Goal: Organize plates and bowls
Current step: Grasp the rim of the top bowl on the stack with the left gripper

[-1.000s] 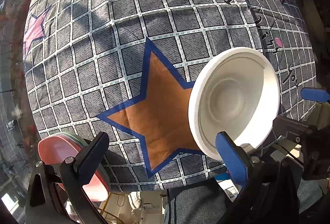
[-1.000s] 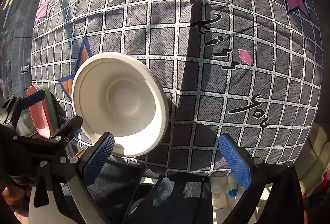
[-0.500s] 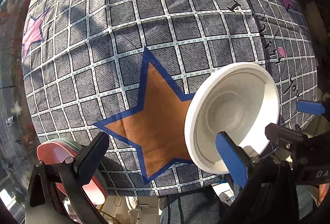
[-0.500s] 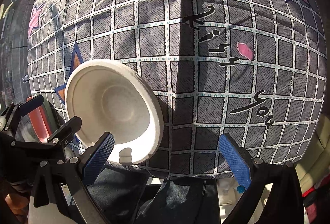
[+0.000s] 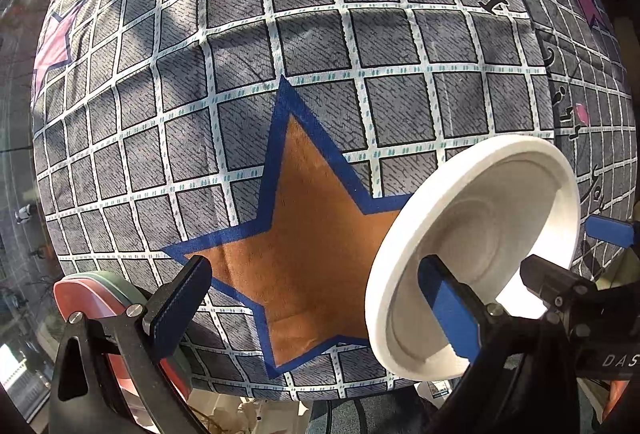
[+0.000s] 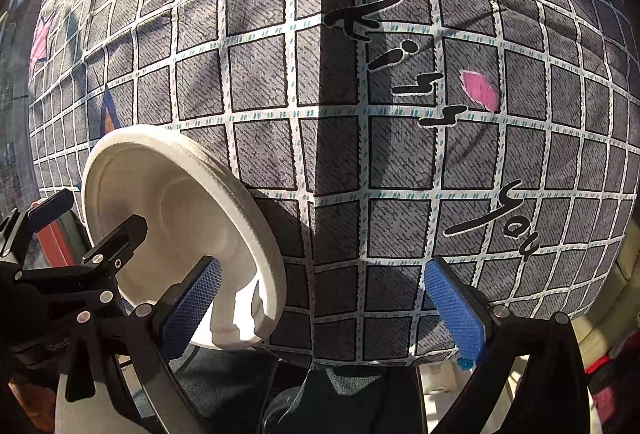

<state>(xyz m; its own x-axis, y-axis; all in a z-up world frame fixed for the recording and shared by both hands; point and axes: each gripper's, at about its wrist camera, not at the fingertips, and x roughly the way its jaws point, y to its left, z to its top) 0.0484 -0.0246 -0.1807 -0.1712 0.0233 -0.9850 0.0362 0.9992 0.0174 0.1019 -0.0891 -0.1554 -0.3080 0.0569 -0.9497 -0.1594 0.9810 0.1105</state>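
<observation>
A white bowl lies on the grey checked cloth near the table's front edge. In the left wrist view it is at the lower right, partly behind my right finger pad. In the right wrist view the bowl is at the lower left, behind my left finger pad. A stack of a pink and a green plate sits at the left front edge; it also shows in the right wrist view. My left gripper is open and empty over the orange star. My right gripper is open and empty right of the bowl.
The cloth carries an orange star with a blue border, pink stars and black lettering. The table's front edge runs just under both grippers, with floor and dark fabric below it.
Both grippers have moved lower and closer to the table, so the bowl looks larger and flatter. The bowl and plates have not moved on the cloth.
</observation>
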